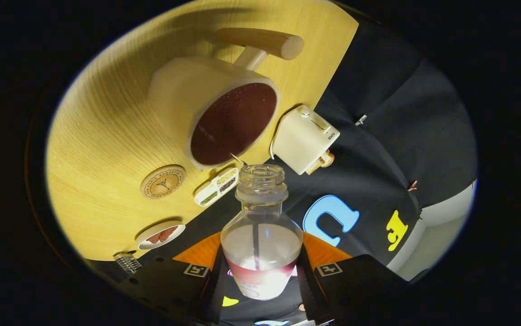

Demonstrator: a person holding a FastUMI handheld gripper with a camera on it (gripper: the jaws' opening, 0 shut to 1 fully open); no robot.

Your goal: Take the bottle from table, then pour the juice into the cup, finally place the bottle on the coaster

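The hand-held gripper (260, 283) is seen clamped on a clear bottle (261, 240), its two fingers pressed against either side of the lower body. The bottle is held tipped, its uncapped mouth aimed toward a pale cup (215, 115) just beyond it on the wooden worktop (106, 136). Only a little reddish juice is left inside the bottle, pooled near the fingers, while the cup is shown filled with dark juice close to its rim. A thin trickle appears to be caught between the mouth and the cup's edge. To one side of the cup, a round wooden coaster (163, 181) is seen lying bare on the worktop, and a small dish (160, 235) is set nearer the fingers. A small white box (305, 139) is placed just past the worktop's edge. The grasp is judged done and the pour nearly finished; the bottle is yet to be righted and placed on the coaster.
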